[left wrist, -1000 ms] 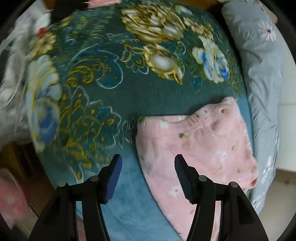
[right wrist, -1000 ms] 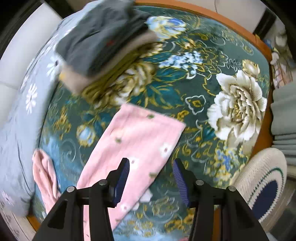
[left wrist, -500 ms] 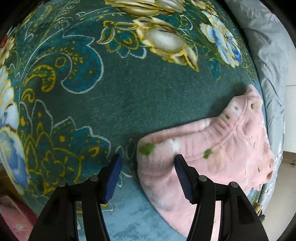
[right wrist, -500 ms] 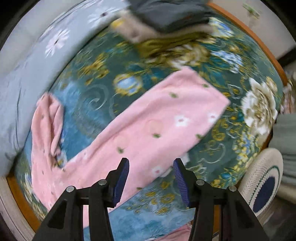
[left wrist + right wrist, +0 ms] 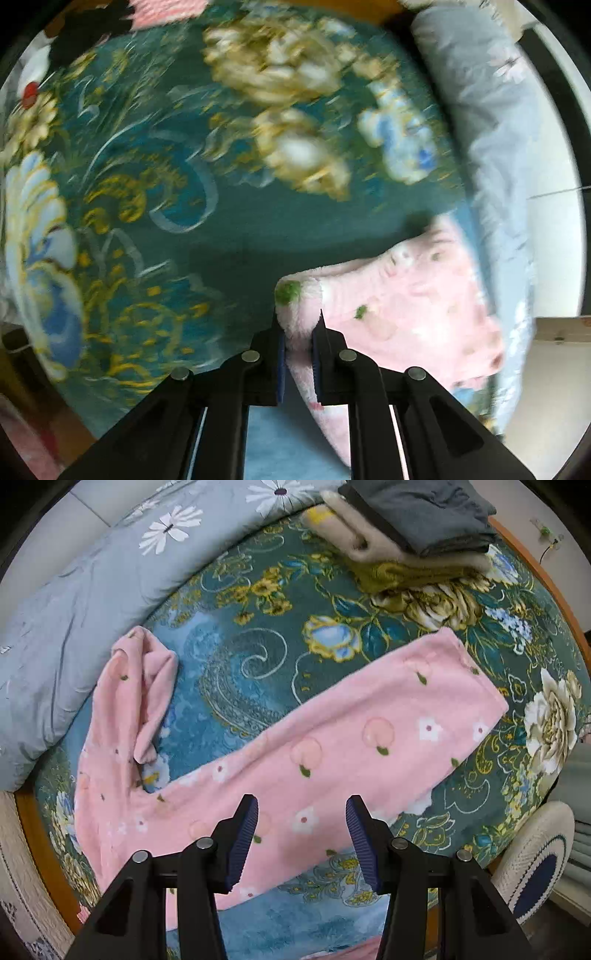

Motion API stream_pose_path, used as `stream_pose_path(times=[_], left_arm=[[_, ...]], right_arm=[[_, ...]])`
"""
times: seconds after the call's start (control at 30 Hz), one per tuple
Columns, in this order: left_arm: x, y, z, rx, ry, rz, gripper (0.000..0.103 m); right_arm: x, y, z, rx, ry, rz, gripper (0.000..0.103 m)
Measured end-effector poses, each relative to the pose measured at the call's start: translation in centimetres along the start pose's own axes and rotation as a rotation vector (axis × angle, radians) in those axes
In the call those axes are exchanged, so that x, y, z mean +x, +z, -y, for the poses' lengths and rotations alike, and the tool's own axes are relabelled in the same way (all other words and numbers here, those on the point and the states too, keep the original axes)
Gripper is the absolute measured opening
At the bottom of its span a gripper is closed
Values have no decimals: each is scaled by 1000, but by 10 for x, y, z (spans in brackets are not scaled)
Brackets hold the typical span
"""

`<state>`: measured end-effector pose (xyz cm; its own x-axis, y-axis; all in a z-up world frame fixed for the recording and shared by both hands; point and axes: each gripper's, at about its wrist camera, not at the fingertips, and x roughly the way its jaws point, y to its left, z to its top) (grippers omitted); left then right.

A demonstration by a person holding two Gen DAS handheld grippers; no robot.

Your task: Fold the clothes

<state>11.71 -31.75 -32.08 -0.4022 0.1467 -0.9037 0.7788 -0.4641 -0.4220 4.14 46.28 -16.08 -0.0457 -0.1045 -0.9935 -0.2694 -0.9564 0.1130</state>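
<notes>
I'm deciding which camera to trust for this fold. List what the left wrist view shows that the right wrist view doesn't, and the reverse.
Only the left wrist view shows the left gripper shut on a corner of the pink pajama pants. Only the right wrist view shows the open right gripper above the spread-out leg, the stack of folded clothes and a round woven cushion. Both show the pants, the floral blanket and the grey daisy quilt.

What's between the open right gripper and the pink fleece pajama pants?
Nothing visible. The right gripper hangs open directly over the pink fleece pajama pants, with only air between. The folded clothes stack sits far off. The left gripper already pinches one pants corner.
</notes>
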Motion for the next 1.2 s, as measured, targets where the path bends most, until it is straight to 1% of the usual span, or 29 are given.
stream_pose_path(times=[0.03, 0.13, 0.2, 0.27, 0.4, 0.47, 0.5, 0.53, 0.6, 0.63, 0.7, 0.77, 0.8, 0.87, 0.93, 1.03, 1.17, 1.2], left_arm=[[9, -3, -5, -8, 37, -21, 12], [24, -10, -8, -56, 82, -47, 12], [24, -8, -4, -67, 98, -51, 12], [22, -6, 1, -58, 115, -59, 13], [15, 10, 13, -37, 142, -104, 18], [7, 15, 18, -21, 166, -105, 28], [1, 17, 21, -16, 182, -93, 35], [-5, 20, 26, -21, 190, -71, 39], [-17, 25, 37, -31, 205, -25, 42], [-21, 27, 41, -37, 209, -5, 43], [-26, 28, 48, -55, 205, 19, 43], [-27, 24, 60, -64, 187, 39, 43], [-27, 20, 67, -66, 174, 47, 43], [-21, 17, 83, -51, 153, 50, 43], [-12, 16, 100, -26, 135, 46, 43], [1, 9, 128, 19, 114, 35, 44], [12, -1, 147, 59, 105, 14, 45], [14, -2, 148, 68, 108, 7, 45]], right_arm=[[3, -1, 1, 1, 1, -9, 53], [11, 1, 3, -6, 1, -26, 53], [18, 5, 4, -7, 4, -38, 53], [26, 11, 1, 9, 26, -43, 53], [43, 31, -17, 4, 64, -60, 53], [52, 46, -33, -16, 81, -63, 53], [56, 55, -43, -29, 92, -63, 53], [59, 65, -52, -44, 100, -60, 53], [64, 87, -74, -83, 116, -53, 53], [67, 101, -91, -113, 123, -48, 53], [72, 129, -127, -184, 132, -32, 53], [77, 161, -180, -286, 142, -8, 53], [78, 168, -196, -320, 145, 0, 53], [82, 186, -248, -433, 151, 18, 53], [92, 197, -306, -582, 135, 26, 53], [118, 195, -361, -755, 94, -12, 56], [171, 172, -415, -1024, -37, -110, 59], [185, 161, -425, -1117, -76, -142, 61]])
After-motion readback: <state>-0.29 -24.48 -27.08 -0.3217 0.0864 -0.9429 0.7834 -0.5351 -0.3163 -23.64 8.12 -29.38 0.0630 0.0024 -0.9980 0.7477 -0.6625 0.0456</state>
